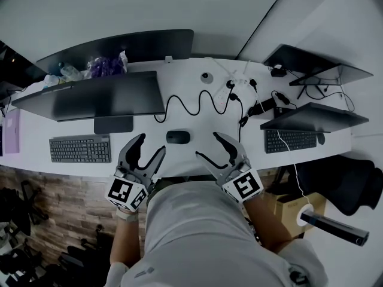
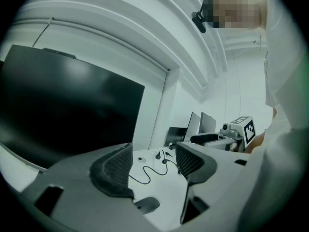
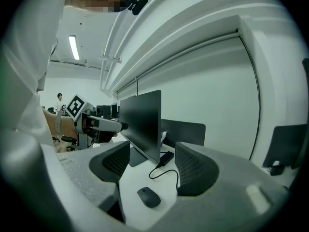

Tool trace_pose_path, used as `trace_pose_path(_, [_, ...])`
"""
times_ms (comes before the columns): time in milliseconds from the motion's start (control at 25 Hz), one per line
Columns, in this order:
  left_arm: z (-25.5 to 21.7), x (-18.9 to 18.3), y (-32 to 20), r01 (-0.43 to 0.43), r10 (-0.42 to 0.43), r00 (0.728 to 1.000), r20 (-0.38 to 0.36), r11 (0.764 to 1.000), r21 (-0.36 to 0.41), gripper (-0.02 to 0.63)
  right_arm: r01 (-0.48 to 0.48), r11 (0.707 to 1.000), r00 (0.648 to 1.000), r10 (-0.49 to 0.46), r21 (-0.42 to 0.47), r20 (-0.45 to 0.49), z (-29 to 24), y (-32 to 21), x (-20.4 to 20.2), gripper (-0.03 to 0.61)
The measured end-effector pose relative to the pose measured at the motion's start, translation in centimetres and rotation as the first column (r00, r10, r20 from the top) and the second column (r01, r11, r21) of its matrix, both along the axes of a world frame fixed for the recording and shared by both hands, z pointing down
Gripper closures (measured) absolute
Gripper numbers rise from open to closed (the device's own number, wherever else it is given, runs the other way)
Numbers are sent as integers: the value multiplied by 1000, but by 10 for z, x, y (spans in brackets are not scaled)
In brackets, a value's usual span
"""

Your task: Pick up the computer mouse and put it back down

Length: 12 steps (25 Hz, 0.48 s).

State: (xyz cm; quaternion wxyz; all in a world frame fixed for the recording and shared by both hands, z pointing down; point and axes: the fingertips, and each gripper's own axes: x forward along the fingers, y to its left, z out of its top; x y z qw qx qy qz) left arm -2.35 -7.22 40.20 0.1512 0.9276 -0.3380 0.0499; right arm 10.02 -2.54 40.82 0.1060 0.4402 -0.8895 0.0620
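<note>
A dark computer mouse lies flat on the white desk, between and slightly beyond both grippers. My left gripper hovers to its left, jaws wide apart and empty; the mouse shows low between its jaws. My right gripper hangs to the mouse's right, also open and empty, and the mouse lies on the desk below its jaws. Neither gripper touches the mouse.
A large monitor on its stand and a keyboard stand left of the mouse. A wavy black cable runs behind it to plugs. At right are another keyboard and two dark screens.
</note>
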Motion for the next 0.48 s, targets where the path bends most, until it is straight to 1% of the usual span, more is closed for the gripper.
trace_pose_path(200, [-1,0,4,7,-7,1000,8,1000,4,347,-6,999,1000,6,-36,15,7,1,1,287])
trace_pose_path(480, [7,-12,11,48,-48,999,13,999,-1,348,26,999,1000,-25,-29,10,7,4,-8,287])
